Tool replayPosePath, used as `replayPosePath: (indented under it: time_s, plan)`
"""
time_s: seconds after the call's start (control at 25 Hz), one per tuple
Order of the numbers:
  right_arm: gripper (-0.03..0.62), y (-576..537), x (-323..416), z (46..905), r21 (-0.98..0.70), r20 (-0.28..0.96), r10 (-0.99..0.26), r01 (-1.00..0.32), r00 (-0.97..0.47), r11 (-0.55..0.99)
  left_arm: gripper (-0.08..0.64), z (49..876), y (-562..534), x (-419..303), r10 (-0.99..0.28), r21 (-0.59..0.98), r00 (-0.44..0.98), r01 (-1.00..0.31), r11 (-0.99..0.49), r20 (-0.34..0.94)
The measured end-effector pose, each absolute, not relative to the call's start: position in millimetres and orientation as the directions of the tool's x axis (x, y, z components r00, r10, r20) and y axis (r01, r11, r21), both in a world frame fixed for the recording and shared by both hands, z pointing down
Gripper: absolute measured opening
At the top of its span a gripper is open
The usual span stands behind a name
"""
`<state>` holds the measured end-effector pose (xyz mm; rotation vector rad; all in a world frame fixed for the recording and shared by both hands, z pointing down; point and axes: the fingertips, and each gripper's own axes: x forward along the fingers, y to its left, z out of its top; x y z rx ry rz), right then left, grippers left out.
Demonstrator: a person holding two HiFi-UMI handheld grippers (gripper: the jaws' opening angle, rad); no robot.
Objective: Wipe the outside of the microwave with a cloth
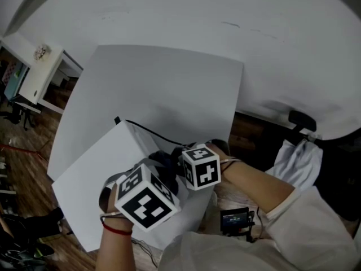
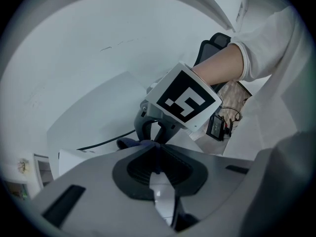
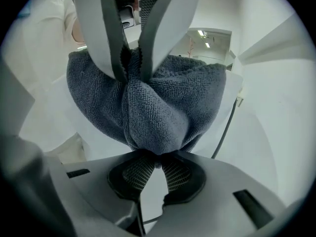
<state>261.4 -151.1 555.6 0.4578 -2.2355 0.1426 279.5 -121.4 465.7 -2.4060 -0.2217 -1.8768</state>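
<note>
The white microwave (image 1: 93,176) stands low in the head view, seen from above. Both grippers meet over its top right part, and a grey-blue cloth (image 3: 158,112) is bunched between them. My right gripper (image 3: 154,159) is shut on the cloth's lower fold. My left gripper (image 3: 131,70) comes down from above in the right gripper view and is shut on the cloth's upper edge. In the left gripper view, only a dark bit of cloth (image 2: 129,143) shows at my left gripper (image 2: 154,148), with the right gripper's marker cube (image 2: 185,100) just beyond. In the head view, both cubes hide most of the cloth (image 1: 163,161).
A large white panel (image 1: 163,89) leans behind the microwave. A black cable (image 1: 146,130) runs from the microwave's back across its top edge. A small black device (image 1: 234,219) with wires lies to the right. Wooden floor and white furniture (image 1: 39,75) show at the left.
</note>
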Motion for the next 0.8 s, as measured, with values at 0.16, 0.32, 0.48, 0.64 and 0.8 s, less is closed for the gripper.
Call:
replayPosePath:
  time_s: [0.16, 0.32, 0.48, 0.64, 0.8]
  plan:
    - [0.066, -131.4, 259.6, 556.1, 0.037, 0.756, -0.270, -0.373, -0.596, 0.927, 0.032, 466.2, -102.2, 278.0, 0.073, 0.032, 0.246, 0.169, -0.985, 0.967]
    - [0.066, -113.0, 257.0, 556.6, 0.029, 0.761, -0.257, -0.365, -0.596, 0.931, 0.032, 465.9, -86.8, 276.1, 0.081, 0.038, 0.268, 0.162, -0.986, 0.960]
    - [0.066, -94.5, 253.7, 553.3, 0.019, 0.765, -0.236, -0.345, -0.599, 0.938, 0.032, 463.0, -72.0, 274.2, 0.086, 0.040, 0.305, 0.154, -0.987, 0.949]
    - [0.066, -78.9, 255.1, 540.1, 0.014, 0.768, -0.233, -0.348, -0.597, 0.937, 0.032, 452.2, -56.2, 267.5, 0.097, 0.045, 0.363, 0.151, -0.988, 0.927]
    - [0.066, -68.0, 260.1, 500.6, 0.049, 0.764, -0.284, -0.387, -0.579, 0.921, 0.031, 428.7, -52.8, 236.3, 0.046, -0.018, 0.418, 0.148, -0.989, 0.907]
